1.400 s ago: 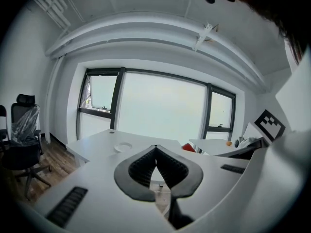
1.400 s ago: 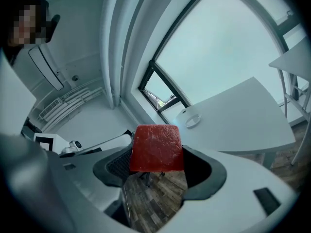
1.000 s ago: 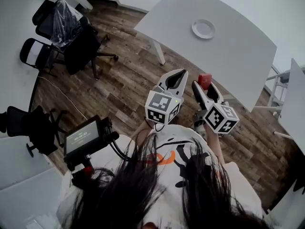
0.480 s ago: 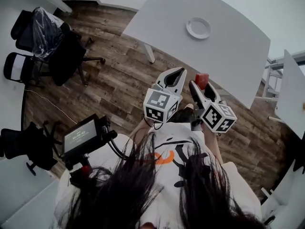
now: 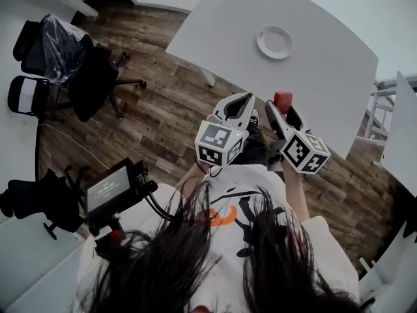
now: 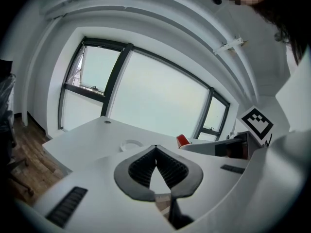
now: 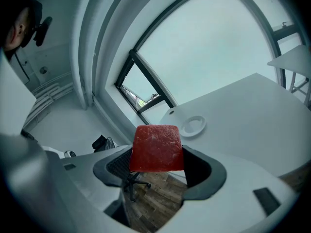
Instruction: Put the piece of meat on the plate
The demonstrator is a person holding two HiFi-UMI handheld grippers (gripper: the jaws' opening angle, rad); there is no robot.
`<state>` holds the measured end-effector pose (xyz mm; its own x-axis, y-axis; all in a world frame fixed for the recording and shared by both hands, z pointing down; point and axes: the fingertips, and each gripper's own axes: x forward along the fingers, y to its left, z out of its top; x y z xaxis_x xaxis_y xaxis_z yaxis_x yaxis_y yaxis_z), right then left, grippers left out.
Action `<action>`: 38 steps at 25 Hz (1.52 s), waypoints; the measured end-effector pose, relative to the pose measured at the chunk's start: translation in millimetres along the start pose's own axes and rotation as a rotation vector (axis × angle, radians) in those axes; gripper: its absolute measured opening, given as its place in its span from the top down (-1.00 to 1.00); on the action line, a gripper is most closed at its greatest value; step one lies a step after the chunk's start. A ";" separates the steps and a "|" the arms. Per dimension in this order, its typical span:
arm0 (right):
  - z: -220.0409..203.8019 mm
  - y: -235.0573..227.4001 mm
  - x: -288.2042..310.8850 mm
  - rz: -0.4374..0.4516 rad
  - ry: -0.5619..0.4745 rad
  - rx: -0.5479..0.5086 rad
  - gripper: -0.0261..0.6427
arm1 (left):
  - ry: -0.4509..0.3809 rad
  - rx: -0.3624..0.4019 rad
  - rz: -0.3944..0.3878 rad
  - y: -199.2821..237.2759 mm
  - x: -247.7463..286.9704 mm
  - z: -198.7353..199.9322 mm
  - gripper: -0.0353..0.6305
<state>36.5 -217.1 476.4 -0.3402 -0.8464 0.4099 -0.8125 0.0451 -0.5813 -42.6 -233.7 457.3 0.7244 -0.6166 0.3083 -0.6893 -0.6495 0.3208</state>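
Note:
The piece of meat (image 5: 283, 101) is a flat red slab, and my right gripper (image 5: 281, 109) is shut on it, holding it in the air over the wooden floor just short of the white table's (image 5: 332, 64) near edge. In the right gripper view the meat (image 7: 157, 148) stands upright between the jaws. The small round white plate (image 5: 274, 42) lies on the table, farther ahead; it also shows as the plate (image 7: 193, 125) past the meat. My left gripper (image 5: 245, 100) hovers beside the right one, shut, with nothing in it (image 6: 156, 147).
Black office chairs (image 5: 71, 51) stand on the wooden floor at the left. A small monitor on a rig (image 5: 111, 188) sits by the person's left side. A second white table (image 5: 399, 135) and its metal legs are at the right edge.
The person has come a little closer to the table. My right gripper with the meat has shifted slightly forward and right. The left gripper has kept its place beside it.

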 end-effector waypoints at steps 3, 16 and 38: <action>19.5 -11.4 20.0 0.003 -0.005 -0.002 0.00 | 0.000 0.026 0.012 14.1 20.9 12.0 0.88; 82.5 -92.9 127.6 -0.031 0.114 -0.126 0.00 | 0.033 0.066 0.038 57.2 137.0 43.8 0.88; 41.3 -164.6 252.6 -0.127 0.433 -0.488 0.00 | 0.083 -0.015 0.112 83.2 177.0 39.0 0.88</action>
<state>103.9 -460.3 646.6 -0.3046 -0.5760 0.7586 -0.9454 0.2801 -0.1669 28.3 -414.2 503.6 0.6409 -0.6455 0.4154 -0.7661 -0.5717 0.2936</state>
